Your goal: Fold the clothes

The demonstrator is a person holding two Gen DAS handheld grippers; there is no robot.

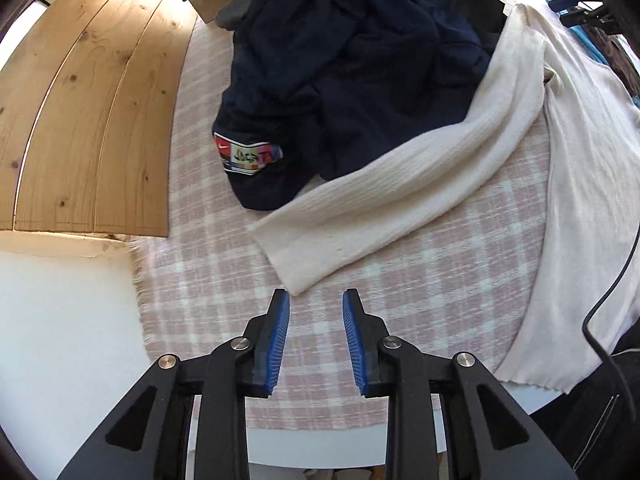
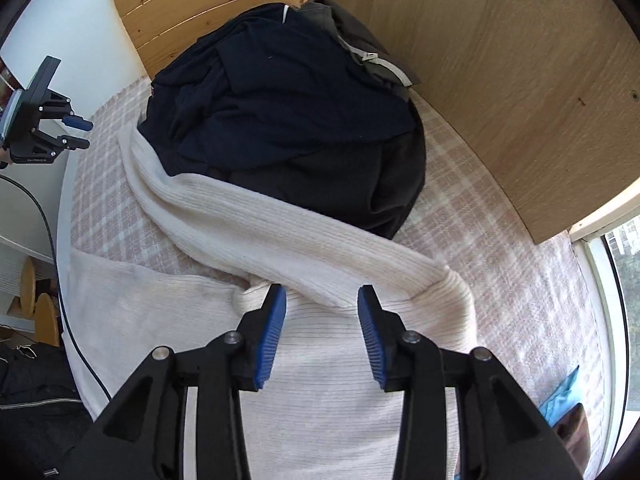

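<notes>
A cream ribbed sweater (image 2: 320, 380) lies flat on the pink plaid blanket (image 2: 500, 260). One long sleeve (image 1: 400, 184) runs across the blanket, and its cuff ends just beyond my left gripper (image 1: 315, 294). That gripper is open, with only blanket between its blue pads. My right gripper (image 2: 322, 290) hovers open over the sweater's body, near where the sleeve (image 2: 260, 220) folds across. Behind the sleeve, a heap of dark navy clothes (image 1: 360, 60) with a colourful label covers part of it. In the right wrist view the left gripper (image 2: 78, 134) shows at the far left edge.
A pine headboard (image 1: 80, 120) and a wooden panel (image 2: 500, 80) close in the far side. A window (image 2: 624, 280) runs along the right. A black cable (image 1: 612, 300) hangs at the bed's edge beside a dark jacket (image 2: 32, 400). A blue item (image 2: 564, 392) lies near the window.
</notes>
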